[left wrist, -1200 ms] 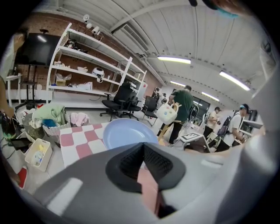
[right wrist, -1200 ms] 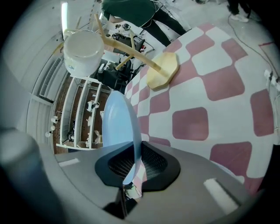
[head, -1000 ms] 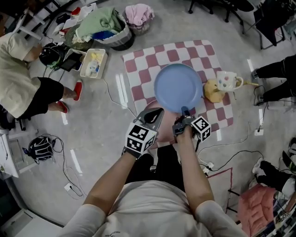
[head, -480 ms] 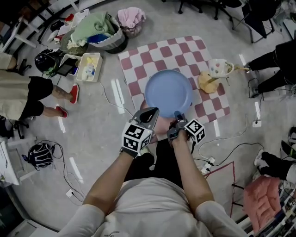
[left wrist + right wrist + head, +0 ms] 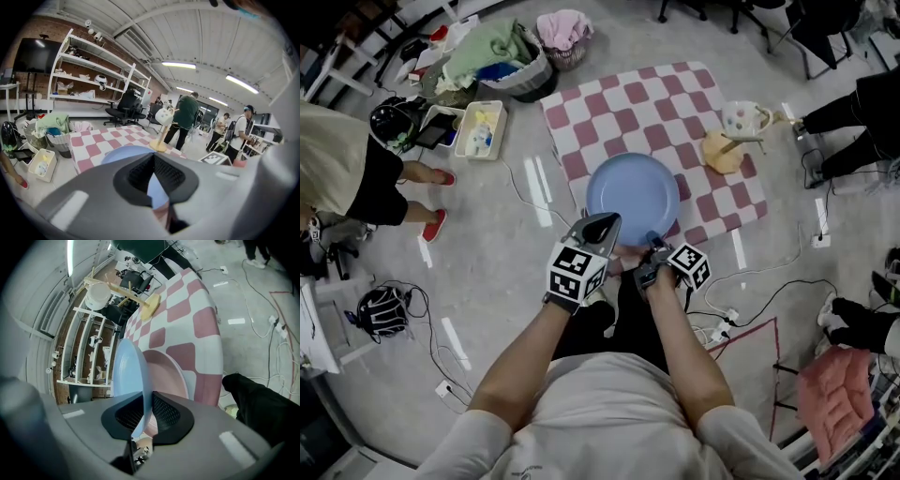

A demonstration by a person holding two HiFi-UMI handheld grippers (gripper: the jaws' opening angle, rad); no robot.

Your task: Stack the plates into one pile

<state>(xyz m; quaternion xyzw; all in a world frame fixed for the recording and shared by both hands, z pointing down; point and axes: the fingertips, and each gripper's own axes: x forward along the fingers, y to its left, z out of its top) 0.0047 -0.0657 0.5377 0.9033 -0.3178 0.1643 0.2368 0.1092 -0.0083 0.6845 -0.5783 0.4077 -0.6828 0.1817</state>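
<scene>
A light blue plate (image 5: 633,197) hangs over the near edge of the red-and-white checkered cloth (image 5: 619,112). My right gripper (image 5: 652,242) is shut on its near rim. In the right gripper view the blue plate (image 5: 129,376) runs edge-on between the pads of my right gripper (image 5: 144,401). A pink plate (image 5: 166,380) lies on the cloth just below it. My left gripper (image 5: 605,223) hovers at the plate's near left rim. Its jaws stand a narrow gap apart with nothing between them. The left gripper view shows the blue plate (image 5: 126,152) ahead of that gripper (image 5: 153,164).
A wooden mug stand (image 5: 724,150) with a white dotted mug (image 5: 741,117) sits on the cloth's right side. A laundry basket (image 5: 502,56) and a white bin (image 5: 483,127) lie beyond the cloth at the left. Cables (image 5: 769,291) trail on the floor, and people stand at both sides.
The blue plate, held by my right gripper, has come from the middle of the cloth toward its near edge, over the pink plate. My left gripper stayed beside it.
</scene>
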